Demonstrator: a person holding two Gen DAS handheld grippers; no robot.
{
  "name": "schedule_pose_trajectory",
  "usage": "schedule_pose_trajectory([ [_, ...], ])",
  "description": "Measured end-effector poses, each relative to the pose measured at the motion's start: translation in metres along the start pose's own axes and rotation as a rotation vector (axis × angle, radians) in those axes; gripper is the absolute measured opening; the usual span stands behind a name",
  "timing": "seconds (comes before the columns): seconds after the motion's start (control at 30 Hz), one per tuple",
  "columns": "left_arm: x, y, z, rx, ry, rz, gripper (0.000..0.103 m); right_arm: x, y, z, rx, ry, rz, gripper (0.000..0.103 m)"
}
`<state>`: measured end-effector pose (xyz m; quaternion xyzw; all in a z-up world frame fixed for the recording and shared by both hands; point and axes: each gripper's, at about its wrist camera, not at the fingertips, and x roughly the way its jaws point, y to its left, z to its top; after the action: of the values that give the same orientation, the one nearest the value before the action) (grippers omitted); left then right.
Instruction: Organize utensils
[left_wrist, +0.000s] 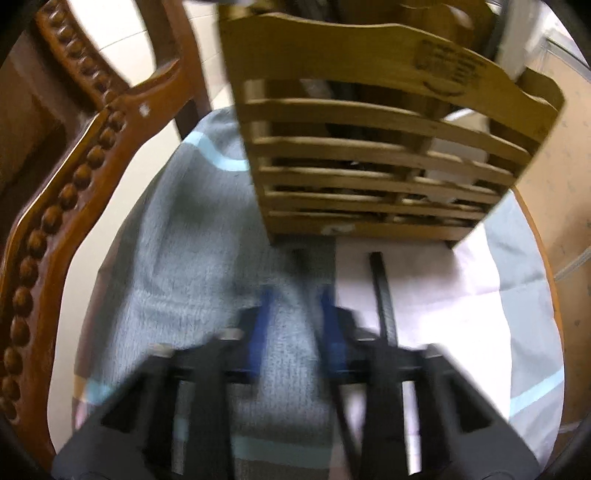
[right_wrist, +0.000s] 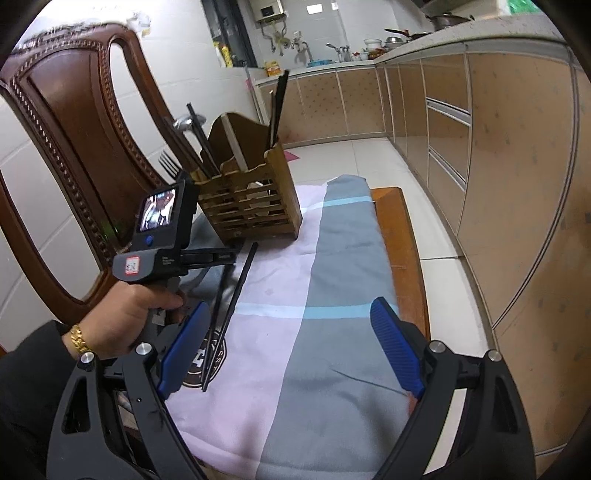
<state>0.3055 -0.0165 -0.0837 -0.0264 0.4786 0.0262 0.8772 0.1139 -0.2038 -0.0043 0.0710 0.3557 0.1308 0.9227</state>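
Note:
The slatted wooden utensil holder (left_wrist: 369, 166) (right_wrist: 251, 206) stands on the patchwork cloth and holds black chopsticks (right_wrist: 279, 103), a fork (right_wrist: 168, 160) and a spoon (right_wrist: 188, 122). Two loose black chopsticks (right_wrist: 232, 295) lie on the cloth in front of it. The left wrist view is blurred. In it my left gripper (left_wrist: 295, 306) hangs just before the holder, its blue fingers a narrow gap apart with only cloth between them. One chopstick (left_wrist: 384, 295) lies just right of its right finger. My right gripper (right_wrist: 290, 306) stands wide open over the cloth, right of the chopsticks, and holds nothing.
A carved wooden chair (right_wrist: 74, 129) (left_wrist: 74, 166) stands close on the left. The cloth (right_wrist: 332, 258) covers a small wooden table (right_wrist: 402, 240) whose edge shows on the right. Kitchen cabinets (right_wrist: 498, 147) run along the right. A hand (right_wrist: 122, 317) grips the left tool.

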Motion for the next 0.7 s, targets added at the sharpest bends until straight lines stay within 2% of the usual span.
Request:
schedule_pose_trajectory([
  [0.13, -0.005, 0.014, 0.003, -0.020, -0.018, -0.046, 0.006, 0.025, 0.016, 0.013, -0.042, 0.054, -0.006, 0.086],
  [0.23, -0.041, 0.032, 0.004, -0.036, -0.085, -0.077, 0.006, 0.058, 0.028, 0.032, -0.048, 0.100, 0.003, 0.086],
  [0.37, -0.121, 0.049, 0.005, -0.030, -0.248, -0.157, 0.006, 0.112, 0.044, 0.054, -0.041, 0.161, -0.002, 0.086],
  [0.53, -0.205, 0.050, -0.002, -0.002, -0.392, -0.213, 0.006, 0.198, 0.071, 0.065, -0.085, 0.291, -0.075, 0.071],
  [0.67, -0.244, 0.059, -0.007, -0.003, -0.460, -0.231, 0.006, 0.244, 0.087, 0.063, -0.105, 0.369, -0.142, 0.052],
  [0.7, -0.249, 0.063, -0.007, -0.003, -0.468, -0.235, 0.006, 0.248, 0.091, 0.064, -0.120, 0.357, -0.165, 0.046],
])
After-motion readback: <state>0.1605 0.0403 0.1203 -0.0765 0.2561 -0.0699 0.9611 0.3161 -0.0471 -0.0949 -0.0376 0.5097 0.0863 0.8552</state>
